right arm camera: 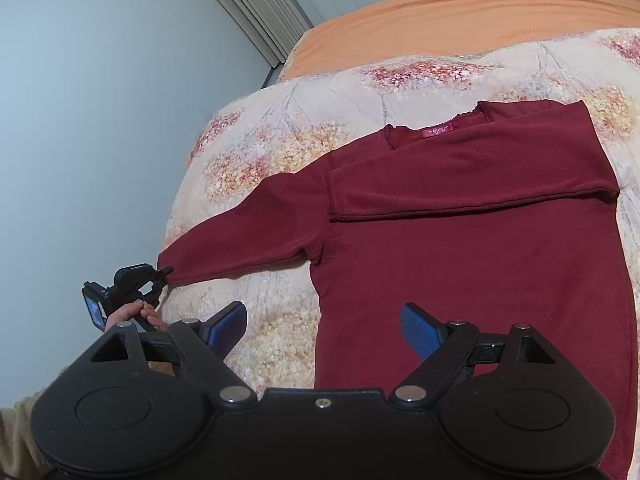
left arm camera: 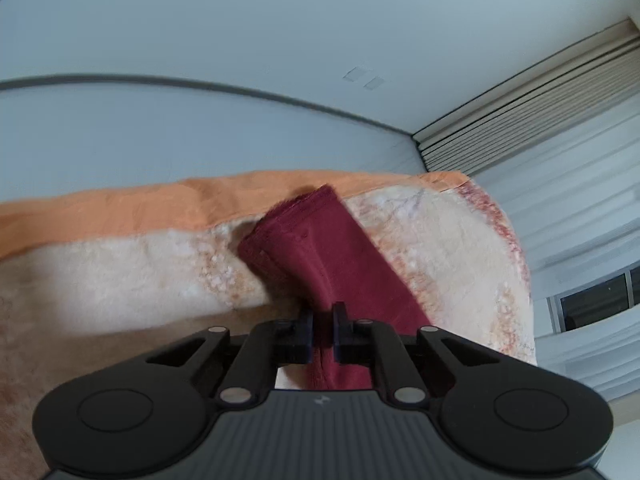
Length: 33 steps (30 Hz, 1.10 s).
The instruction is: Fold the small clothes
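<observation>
One dark red long-sleeved top (right arm camera: 472, 248) lies flat on the bed, back side up, its neckline with a single pink label (right arm camera: 439, 131) pointing toward the far end. Its two sleeves lie differently: one sleeve (right arm camera: 460, 184) is folded across the upper body of the garment, ending at the side seam, and the other sleeve (right arm camera: 244, 236) stretches straight out sideways to the bed's edge.

The left claw (right arm camera: 167, 273) is clamped on the cuff of that outstretched sleeve; in the left wrist view the same left claw (left arm camera: 323, 322) has its two fingers drawn narrow with red cloth pinched between them, and the sleeve (left arm camera: 320, 248) runs away from it over the edge of the bed. In the right wrist view the person's hand (right arm camera: 134, 316) grips the left tool's handle.

The right claw (right arm camera: 324, 330) hovers above the lower left part of the garment's body, its two blue-padded fingers (right arm camera: 420, 328) spread wide and holding nothing; one finger sits over the blanket, the other over the red cloth.

Under the top is one pale floral blanket (right arm camera: 288, 132) with red and yellow blossom patches, laid over an orange sheet (right arm camera: 460, 16) that shows at the far end of the bed. A plain pale wall (right arm camera: 100, 100) stands beside the bed, and slatted blinds (left arm camera: 540, 120) and a dark window (left arm camera: 592, 296) show in the left wrist view.
</observation>
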### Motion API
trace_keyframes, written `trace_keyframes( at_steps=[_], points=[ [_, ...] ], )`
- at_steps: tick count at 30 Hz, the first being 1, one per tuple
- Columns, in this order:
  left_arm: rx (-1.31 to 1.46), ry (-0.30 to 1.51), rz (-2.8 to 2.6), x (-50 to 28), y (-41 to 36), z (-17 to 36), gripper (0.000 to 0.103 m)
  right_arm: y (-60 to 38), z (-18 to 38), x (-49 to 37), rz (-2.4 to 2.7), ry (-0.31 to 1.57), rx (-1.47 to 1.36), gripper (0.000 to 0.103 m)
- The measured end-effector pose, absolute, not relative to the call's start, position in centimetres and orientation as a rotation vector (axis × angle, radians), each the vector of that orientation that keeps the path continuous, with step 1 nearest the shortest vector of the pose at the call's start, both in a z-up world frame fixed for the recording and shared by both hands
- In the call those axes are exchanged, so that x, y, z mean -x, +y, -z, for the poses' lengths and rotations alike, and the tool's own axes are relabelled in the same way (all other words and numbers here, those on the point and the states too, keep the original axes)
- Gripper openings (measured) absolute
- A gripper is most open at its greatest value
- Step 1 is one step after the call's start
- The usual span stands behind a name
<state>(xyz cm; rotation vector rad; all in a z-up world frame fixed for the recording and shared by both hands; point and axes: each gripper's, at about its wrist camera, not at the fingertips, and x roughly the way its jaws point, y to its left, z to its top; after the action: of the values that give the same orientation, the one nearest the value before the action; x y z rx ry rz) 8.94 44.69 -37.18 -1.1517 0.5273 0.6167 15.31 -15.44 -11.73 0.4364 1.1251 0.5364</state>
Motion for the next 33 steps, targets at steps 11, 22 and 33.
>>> trace_keyframes(
  at_steps=[11, 22, 33],
  points=[
    [0.488, 0.527, -0.248, -15.6, 31.3, 24.2, 0.005, -18.6, 13.7, -19.0, -0.538, 1.082, -0.561, 0.086],
    [-0.036, 0.738, 0.165, -24.8, 5.6, 30.4, 0.006, -26.3, 18.8, -24.0, -0.421, 1.069, -0.689, 0.086],
    [-0.104, 0.765, 0.227, -19.6, 6.0, 29.9, 0.069, -21.8, 25.8, -32.1, -0.570, 1.152, -0.793, 0.075]
  ],
)
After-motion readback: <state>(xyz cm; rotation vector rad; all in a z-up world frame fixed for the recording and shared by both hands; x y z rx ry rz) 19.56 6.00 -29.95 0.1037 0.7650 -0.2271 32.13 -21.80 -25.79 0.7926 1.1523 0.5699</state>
